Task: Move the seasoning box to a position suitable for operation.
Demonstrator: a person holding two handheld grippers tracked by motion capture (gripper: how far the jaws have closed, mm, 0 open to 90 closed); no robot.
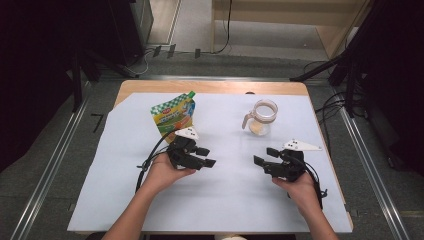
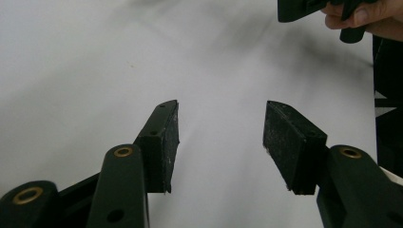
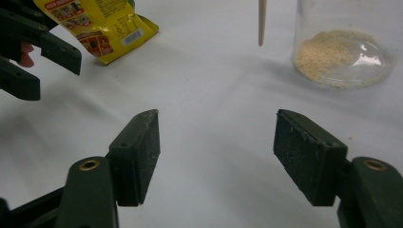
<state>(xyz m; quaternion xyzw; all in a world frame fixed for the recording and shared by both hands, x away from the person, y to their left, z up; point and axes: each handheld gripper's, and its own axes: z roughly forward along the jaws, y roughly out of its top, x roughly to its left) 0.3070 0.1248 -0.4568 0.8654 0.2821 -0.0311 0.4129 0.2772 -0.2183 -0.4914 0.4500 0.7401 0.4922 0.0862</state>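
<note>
Grippers first: I have the left gripper [image 1: 205,157] low over the white sheet [image 1: 220,200] at centre left, jaws spread apart with nothing but bare sheet between them, as the left gripper view [image 2: 221,142] confirms. My right gripper [image 1: 266,156] sits at centre right, its jaws likewise standing apart and holding nothing; the right gripper view [image 3: 216,152] shows only sheet between the pads. The two point roughly toward each other across the middle, well apart.

The pouch [image 1: 175,114], yellow and green with a green cap at its top corner, lies on the sheet just beyond my left gripper, on the far left side; its near edge runs close behind the gripper's grey plate, and I cannot tell whether they touch. From the right gripper view the pouch [image 3: 102,23] shows at the far left, beyond the other gripper's jaws.

The glass jar [image 1: 262,117], with a handle on its left and a layer of pale grains at the bottom, stands upright on the far right, beyond my right gripper and apart from it. In the right gripper view the jar [image 3: 344,47] rises ahead and to the right of the jaws.
</note>
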